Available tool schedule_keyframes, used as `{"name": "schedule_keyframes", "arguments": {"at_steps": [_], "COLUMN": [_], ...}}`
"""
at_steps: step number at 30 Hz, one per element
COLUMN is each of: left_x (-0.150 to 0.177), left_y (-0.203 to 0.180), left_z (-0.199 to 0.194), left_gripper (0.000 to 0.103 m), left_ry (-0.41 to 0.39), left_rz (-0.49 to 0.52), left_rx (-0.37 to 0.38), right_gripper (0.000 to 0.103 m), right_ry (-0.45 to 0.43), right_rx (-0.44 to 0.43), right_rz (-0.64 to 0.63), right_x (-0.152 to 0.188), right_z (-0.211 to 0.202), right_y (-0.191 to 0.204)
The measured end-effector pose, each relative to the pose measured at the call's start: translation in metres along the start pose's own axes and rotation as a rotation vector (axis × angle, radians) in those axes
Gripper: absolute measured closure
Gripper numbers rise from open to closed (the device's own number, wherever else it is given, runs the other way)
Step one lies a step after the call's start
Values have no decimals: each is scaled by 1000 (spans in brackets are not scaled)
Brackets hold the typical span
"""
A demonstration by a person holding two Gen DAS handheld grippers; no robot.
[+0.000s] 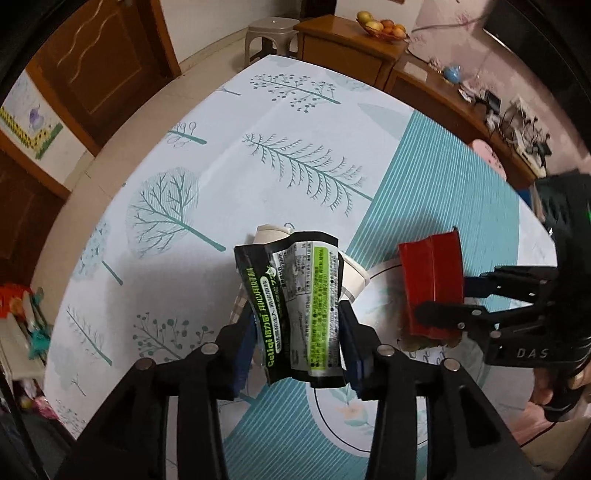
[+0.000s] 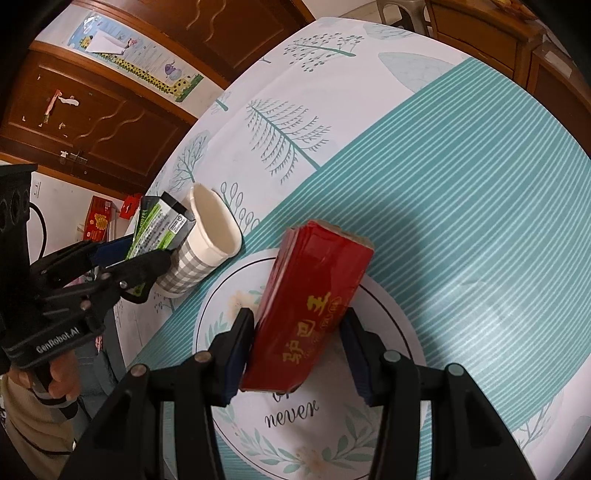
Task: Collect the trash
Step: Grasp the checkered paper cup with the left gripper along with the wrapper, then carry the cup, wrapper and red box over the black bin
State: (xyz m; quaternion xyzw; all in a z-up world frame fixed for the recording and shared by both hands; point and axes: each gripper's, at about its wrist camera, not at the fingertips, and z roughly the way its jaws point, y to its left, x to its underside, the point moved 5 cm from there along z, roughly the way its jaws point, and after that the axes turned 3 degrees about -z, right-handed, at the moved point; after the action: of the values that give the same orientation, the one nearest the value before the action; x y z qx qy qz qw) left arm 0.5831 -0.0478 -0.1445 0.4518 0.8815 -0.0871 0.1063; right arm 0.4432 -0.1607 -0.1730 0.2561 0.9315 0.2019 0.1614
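Observation:
My left gripper (image 1: 297, 343) is shut on a black and green snack wrapper (image 1: 301, 299) and holds it above the table; it also shows in the right wrist view (image 2: 125, 258) with the wrapper (image 2: 159, 229). My right gripper (image 2: 295, 354) is shut on a red cigarette box (image 2: 314, 299), lifted over the round print of the tablecloth; it shows in the left wrist view (image 1: 443, 295) with the box (image 1: 432, 284). A paper cup (image 2: 207, 240) with a grey checked sleeve lies tilted on the table beside the wrapper, partly hidden behind it in the left wrist view (image 1: 351, 277).
The table (image 1: 258, 166) has a white and teal tree-print cloth (image 2: 443, 184). Wooden cabinets (image 1: 354, 44) with a fruit bowl (image 1: 382, 26) stand beyond the far edge, next to a plastic stool (image 1: 271, 37). Wooden doors (image 2: 122, 110) are at the left.

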Motion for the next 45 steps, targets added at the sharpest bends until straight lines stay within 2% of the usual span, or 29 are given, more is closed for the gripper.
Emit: {"name": "schedule_keyframes", "arguments": {"at_steps": [7,14,18,20,24,26,28,31,39,42,45], "left_x": [-6,-8,-8,-8,-6,-8,-12,-11,7,16,27], "left_y": [-4,-14,-19,-20,-12,-9,-3,6,32,36,33], "left_z": [12,27,37,42,57,55,54,49,36,25,13], "left_gripper": [46,31,29,29,31,40,53,57,60,60,60], "left_ry": [25,52,72,89,143,129,110,94,65,61,54], "left_rz": [36,116,179,193,164,131,91,1,-217,-262,-289], "left_rx": [-60,-121,-195,-207,-221,-200,-197,-132,-15,21,24], "right_gripper": [55,55,55,55,55,55,55,55,55,55,56], "right_ry": [-4,-10,-15,-17,-19,-21,-24,-27,-32,-25,-13], "right_rx": [-6,-8,-9,-10,-8,-7,-7,-7,-9,-13,-19], "right_rz": [15,23,24,28,32,32,29,30,21,15,-8], "right_x": [0,1,2,3,5,5,6,7,10,13,19], "right_z": [-1,-3,-4,-4,-5,-6,-7,-7,-8,-8,-10], "right_y": [-3,-7,-8,-9,-10,-11,-11,-11,-11,-11,-8]}}
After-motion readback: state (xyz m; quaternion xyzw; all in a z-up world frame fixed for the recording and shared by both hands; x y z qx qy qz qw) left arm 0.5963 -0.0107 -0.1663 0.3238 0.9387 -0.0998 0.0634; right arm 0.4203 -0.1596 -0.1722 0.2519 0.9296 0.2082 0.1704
